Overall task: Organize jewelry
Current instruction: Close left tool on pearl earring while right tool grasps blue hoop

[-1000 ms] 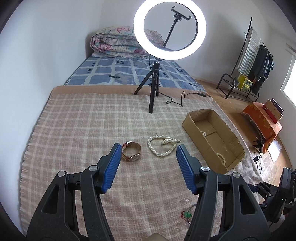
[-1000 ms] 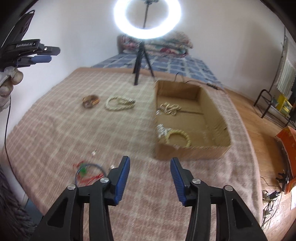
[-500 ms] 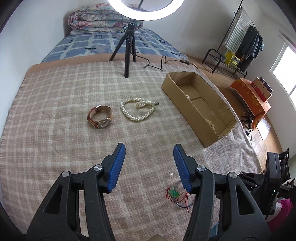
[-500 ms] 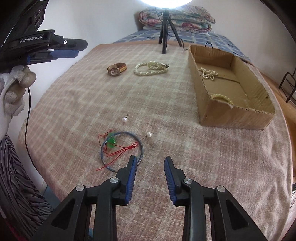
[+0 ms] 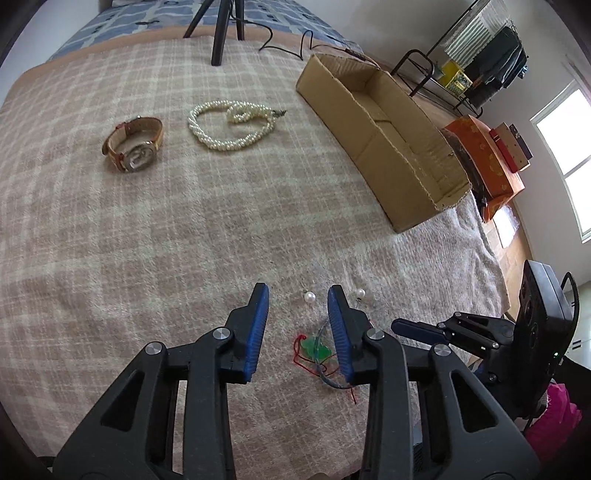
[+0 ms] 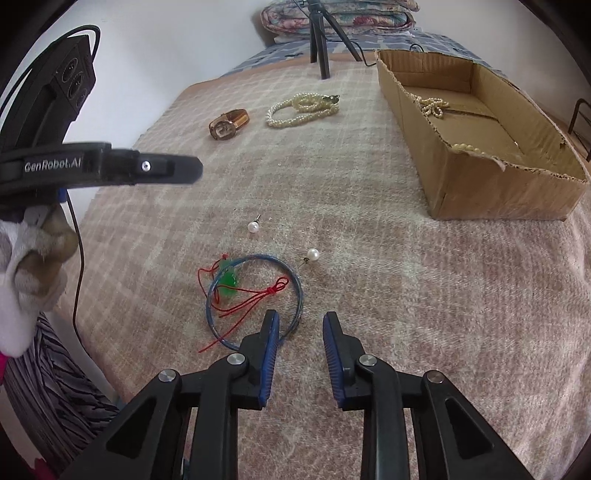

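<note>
A blue bangle (image 6: 295, 284) with a green pendant (image 6: 229, 282) on red cord lies on the plaid blanket; it also shows in the left wrist view (image 5: 334, 384). Two pearl earrings (image 6: 253, 226) (image 6: 313, 254) lie just beyond it. A brown watch (image 5: 135, 147) and a pearl necklace (image 5: 229, 125) lie farther off. The cardboard box (image 6: 498, 188) holds pearl pieces (image 6: 432, 103). My right gripper (image 6: 300, 325) is open, its left finger at the bangle's near rim. My left gripper (image 5: 298, 299) is open and empty above the blanket, near one earring (image 5: 309, 296).
A ring-light tripod (image 5: 221, 29) stands at the blanket's far edge with a cable (image 5: 295, 44). An orange box (image 5: 484, 162) and a clothes rack (image 5: 476, 55) stand on the floor to the right. The blanket's near edge drops off by my hand.
Both grippers have dropped lower and closer to the blanket. The right one has come up to the blue bangle and its fingers have spread slightly. The left one has narrowed a little.
</note>
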Demonstrator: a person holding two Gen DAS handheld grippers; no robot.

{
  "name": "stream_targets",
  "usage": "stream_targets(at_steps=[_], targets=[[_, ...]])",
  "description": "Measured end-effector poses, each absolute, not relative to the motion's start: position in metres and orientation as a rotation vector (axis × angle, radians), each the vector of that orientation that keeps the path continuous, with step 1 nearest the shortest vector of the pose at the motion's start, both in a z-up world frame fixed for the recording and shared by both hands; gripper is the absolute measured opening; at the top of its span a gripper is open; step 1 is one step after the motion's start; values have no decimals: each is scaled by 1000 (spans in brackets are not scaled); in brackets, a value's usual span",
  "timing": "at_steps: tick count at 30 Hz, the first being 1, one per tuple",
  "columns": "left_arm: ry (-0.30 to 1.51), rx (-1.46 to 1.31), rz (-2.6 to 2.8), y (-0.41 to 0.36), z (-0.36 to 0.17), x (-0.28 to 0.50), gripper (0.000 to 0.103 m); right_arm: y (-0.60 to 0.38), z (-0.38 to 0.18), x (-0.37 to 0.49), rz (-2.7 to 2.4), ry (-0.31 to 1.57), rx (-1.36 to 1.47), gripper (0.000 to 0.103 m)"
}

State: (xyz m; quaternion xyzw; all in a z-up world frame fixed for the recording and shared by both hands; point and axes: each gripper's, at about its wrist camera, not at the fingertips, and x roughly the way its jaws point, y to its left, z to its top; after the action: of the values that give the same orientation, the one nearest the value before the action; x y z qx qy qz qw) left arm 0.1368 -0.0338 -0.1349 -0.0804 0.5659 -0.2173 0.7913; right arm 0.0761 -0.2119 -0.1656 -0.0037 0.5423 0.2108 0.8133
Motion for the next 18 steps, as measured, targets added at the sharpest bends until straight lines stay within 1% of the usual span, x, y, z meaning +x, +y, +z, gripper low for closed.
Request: stream_targets(at_steps=[3,5,6,18], targets=[[1241,-162,-476,-41,-143,135,33,-209,-168,78,439,1161,-25,24],[1259,-163,-482,-45,-149,135,25,-208,-170,79,437,1162,-32,24],[1268,-164,-482,-47,-152,136,24,-207,-170,79,437,1163,-36,24],[1300,-131,-477,-65,-171,140,24,-199,-178,82,429,1161,-67,21]])
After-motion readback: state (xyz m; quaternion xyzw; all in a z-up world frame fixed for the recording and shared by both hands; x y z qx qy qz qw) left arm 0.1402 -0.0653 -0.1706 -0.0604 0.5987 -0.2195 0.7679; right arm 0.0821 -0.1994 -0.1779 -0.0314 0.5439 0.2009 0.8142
